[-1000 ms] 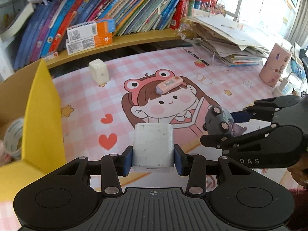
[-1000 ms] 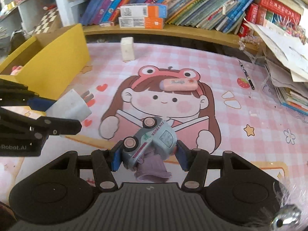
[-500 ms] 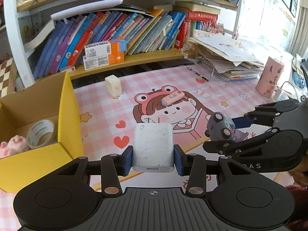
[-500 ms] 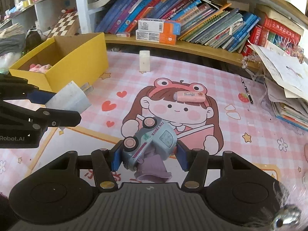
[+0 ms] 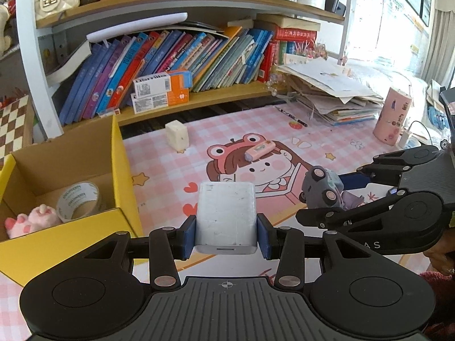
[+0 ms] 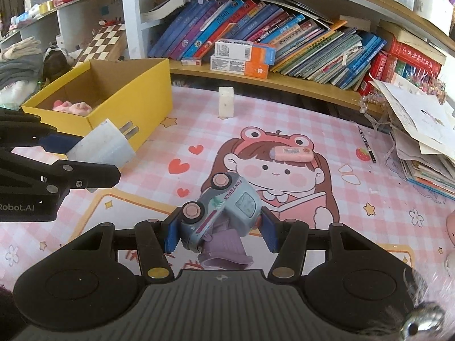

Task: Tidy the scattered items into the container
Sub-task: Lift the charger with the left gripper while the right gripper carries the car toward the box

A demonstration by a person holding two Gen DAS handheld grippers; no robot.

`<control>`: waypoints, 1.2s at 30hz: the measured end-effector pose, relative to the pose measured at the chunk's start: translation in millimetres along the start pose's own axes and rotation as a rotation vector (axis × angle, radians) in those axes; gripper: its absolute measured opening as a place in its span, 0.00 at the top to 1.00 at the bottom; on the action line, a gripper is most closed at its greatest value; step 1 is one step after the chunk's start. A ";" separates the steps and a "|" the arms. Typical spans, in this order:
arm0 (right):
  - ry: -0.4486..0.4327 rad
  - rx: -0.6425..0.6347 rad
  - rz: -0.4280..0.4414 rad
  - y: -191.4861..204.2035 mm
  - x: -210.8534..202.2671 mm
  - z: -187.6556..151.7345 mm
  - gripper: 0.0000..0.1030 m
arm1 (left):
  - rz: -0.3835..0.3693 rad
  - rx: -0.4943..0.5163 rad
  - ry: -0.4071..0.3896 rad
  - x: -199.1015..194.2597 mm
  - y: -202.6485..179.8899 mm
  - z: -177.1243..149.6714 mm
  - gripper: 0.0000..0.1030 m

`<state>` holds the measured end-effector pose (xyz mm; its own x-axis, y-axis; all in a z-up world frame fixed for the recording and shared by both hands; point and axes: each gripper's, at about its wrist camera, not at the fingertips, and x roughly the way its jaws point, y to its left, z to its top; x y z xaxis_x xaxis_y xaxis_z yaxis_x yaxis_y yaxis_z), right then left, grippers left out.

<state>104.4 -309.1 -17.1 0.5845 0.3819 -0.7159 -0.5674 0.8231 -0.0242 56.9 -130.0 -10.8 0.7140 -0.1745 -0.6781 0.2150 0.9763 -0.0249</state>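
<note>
In box: yellow cardboard box [image 5: 119, 170] holds clear tape roll [image 5: 78, 201], pink plush paw [image 5: 31, 221].
Left gripper [image 5: 226, 234]: clamps white plug adapter [image 5: 226, 218].
Right gripper [image 6: 219, 231]: clamps grey toy truck [image 6: 224, 207].
Left out: pink eraser [image 6: 293, 153], white block [image 6: 226, 102].

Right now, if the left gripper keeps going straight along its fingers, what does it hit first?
Probably nothing soon: the left gripper, shut on the white charger, points over open pink mat. The yellow box sits off to its left. Depth unclear.
</note>
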 end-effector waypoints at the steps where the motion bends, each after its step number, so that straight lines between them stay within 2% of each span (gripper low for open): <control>1: -0.002 -0.002 -0.002 3.3 -0.4 1.1 0.48 | -0.001 0.001 -0.004 -2.1 2.4 -0.6 0.60; 14: -0.031 -0.034 -0.023 45.6 -5.0 15.8 0.48 | -0.008 -0.010 -0.070 -27.1 38.3 -6.0 0.60; 19: -0.053 -0.059 -0.009 62.8 -3.0 31.6 0.48 | -0.003 -0.026 -0.099 -37.1 56.0 -7.7 0.60; 36: -0.125 -0.169 0.035 117.1 3.9 86.5 0.48 | 0.096 -0.106 -0.212 -64.4 125.6 -0.8 0.60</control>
<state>90.4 -175.0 37.6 0.6244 0.4667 -0.6263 -0.6716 0.7302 -0.1254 37.4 3.9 29.1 0.8541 -0.0927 -0.5118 0.0765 0.9957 -0.0527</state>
